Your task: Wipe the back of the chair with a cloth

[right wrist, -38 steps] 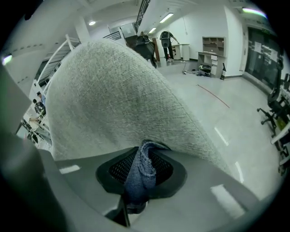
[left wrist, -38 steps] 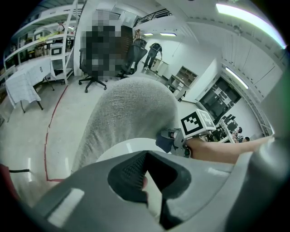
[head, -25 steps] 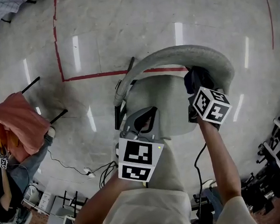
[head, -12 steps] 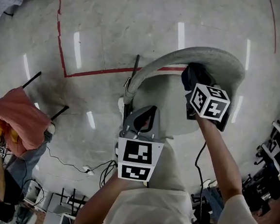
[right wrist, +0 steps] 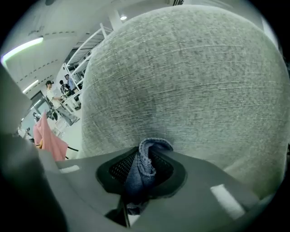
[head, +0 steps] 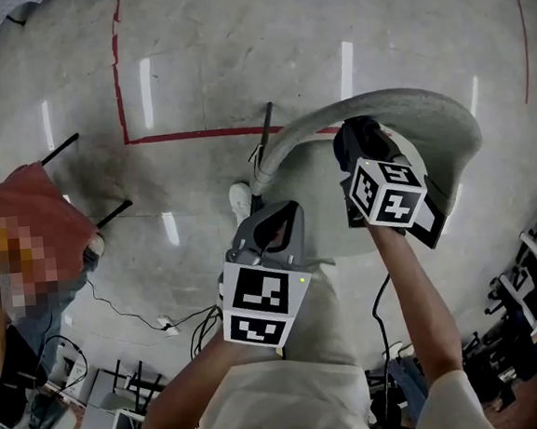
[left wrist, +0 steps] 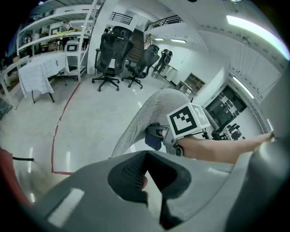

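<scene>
- While clamped in the right hand-held gripper (right wrist: 140, 174), the cloth (right wrist: 147, 152), seemingly soft and light, meets the chair back (right wrist: 190, 81); grip its bunched fold.
- Left hand-held gripper (left wrist: 147, 181): closed, empty.

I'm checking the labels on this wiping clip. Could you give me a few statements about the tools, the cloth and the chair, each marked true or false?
1. The right tool is shut on a blue cloth. True.
2. The cloth's tip meets the grey chair back. True.
3. The left tool grips the cloth too. False: it is shut with nothing in it, and only the right tool holds the cloth.
4. The chair back is black mesh. False: it is covered in grey fabric.
5. A red tape line runs on the floor beyond the chair. True.
</scene>
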`<state>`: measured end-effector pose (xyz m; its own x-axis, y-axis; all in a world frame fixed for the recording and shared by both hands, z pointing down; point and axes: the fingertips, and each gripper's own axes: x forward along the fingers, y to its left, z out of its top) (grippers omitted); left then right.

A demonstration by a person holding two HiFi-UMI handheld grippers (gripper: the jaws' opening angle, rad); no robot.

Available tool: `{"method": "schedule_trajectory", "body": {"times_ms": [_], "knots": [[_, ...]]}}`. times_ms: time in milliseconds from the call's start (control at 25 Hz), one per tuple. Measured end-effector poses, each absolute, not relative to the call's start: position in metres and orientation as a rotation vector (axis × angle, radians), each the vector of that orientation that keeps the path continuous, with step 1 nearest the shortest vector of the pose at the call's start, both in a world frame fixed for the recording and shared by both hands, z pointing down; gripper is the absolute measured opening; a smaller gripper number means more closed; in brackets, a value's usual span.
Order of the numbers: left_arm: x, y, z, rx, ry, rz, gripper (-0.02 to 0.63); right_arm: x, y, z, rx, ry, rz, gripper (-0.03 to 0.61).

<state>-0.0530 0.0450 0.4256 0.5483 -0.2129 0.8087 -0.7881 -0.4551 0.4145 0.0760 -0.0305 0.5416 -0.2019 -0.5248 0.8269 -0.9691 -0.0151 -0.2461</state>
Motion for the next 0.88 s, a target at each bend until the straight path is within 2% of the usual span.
{"method": "schedule_trajectory", "body": {"times_ms": [440,880], "knots": [[-0.092,0.054,0.425,1.946,-0.834,0.865,0.000,0.022,-0.019,0.549,1.343,-1.846,1.070,0.078],[-0.127,0.068,0.424,1.939,-0.863,0.854,0.000,-0.042,0.012,0.553,0.932,-2.035,0.882,0.078]]}}
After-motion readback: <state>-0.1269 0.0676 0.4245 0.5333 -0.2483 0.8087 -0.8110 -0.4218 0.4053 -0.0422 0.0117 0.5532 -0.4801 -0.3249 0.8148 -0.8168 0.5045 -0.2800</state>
